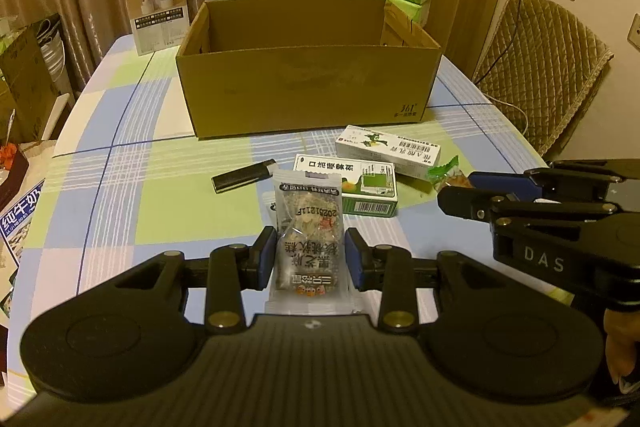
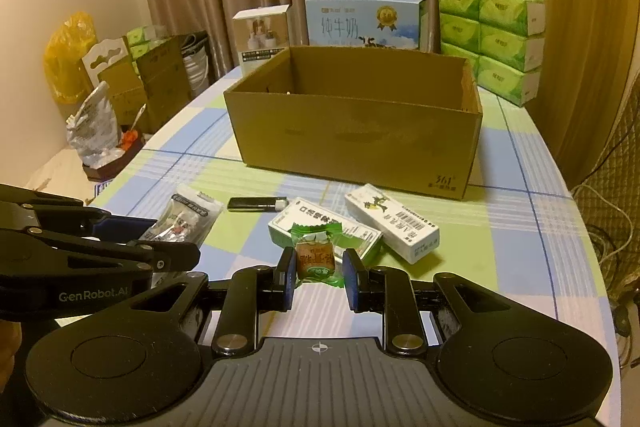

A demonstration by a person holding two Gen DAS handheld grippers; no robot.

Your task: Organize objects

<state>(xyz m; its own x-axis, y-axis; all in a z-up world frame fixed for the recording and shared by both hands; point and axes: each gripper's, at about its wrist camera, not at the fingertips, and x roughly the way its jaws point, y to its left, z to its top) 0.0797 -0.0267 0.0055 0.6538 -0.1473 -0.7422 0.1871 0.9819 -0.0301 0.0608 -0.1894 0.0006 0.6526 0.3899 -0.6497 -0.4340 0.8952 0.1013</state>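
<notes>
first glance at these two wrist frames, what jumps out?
The open cardboard box in the middle of the checked table, with small items scattered in front of it. Next, each gripper has something between its fingers: the left gripper a clear snack packet, the right gripper a green-wrapped candy. Behind the box stand a blue milk carton and green tissue packs.

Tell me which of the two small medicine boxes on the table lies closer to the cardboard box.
The white medicine box with the barcode lies closer to the cardboard box. The green-sided medicine box sits nearer the right gripper, behind the candy.
</notes>
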